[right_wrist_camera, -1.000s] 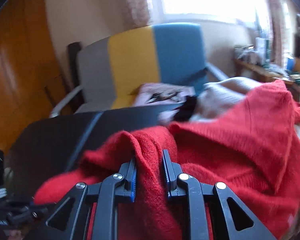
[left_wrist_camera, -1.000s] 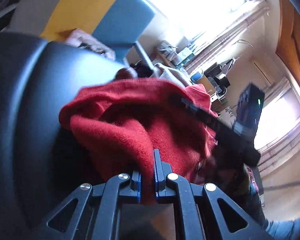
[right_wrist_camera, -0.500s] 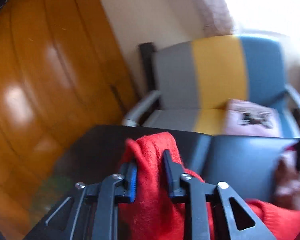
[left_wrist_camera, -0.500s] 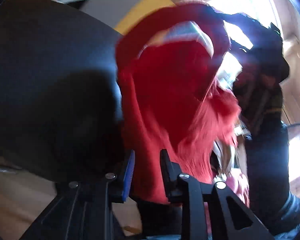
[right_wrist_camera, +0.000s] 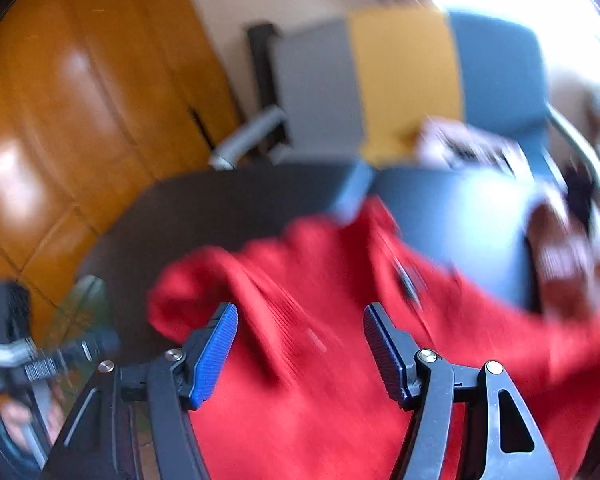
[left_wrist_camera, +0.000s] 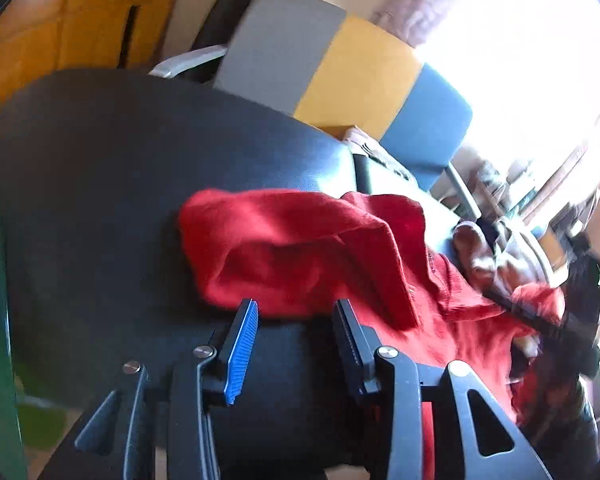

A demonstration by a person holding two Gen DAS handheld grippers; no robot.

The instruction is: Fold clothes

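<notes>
1. The right wrist view is smeared with motion blur, so the weave and edges of the red sweater (right_wrist_camera: 320,320) are hard to make out; a small dark mark on the cloth may be a logo, but it cannot be read.
2. The lower edge of both views cuts the sweater off, and in the left wrist view its far end runs behind the dark shape of the other gripper and a sleeve at the right edge.
3. The left gripper (left_wrist_camera: 294,312) has its jaws opening; the red cloth lies just beyond the fingertips and no pad presses on it.
4. The right gripper (right_wrist_camera: 300,320) is also opening, its jaws spread wide; the sweater lies under and between the blue pads, which stand clear of it.
5. The sweater lies crumpled on a dark table (left_wrist_camera: 100,180), with one rounded fold toward the left gripper.
6. A pale bundle of other clothes (left_wrist_camera: 496,256) sits at the far right of the table, touching the sweater.
7. Behind the table stands a chair (left_wrist_camera: 356,64) with grey, yellow and blue panels, something pale on its seat.
8. Glossy orange wooden panels (right_wrist_camera: 60,120) fill the left; a bright window (left_wrist_camera: 520,60) washes out the right.
</notes>
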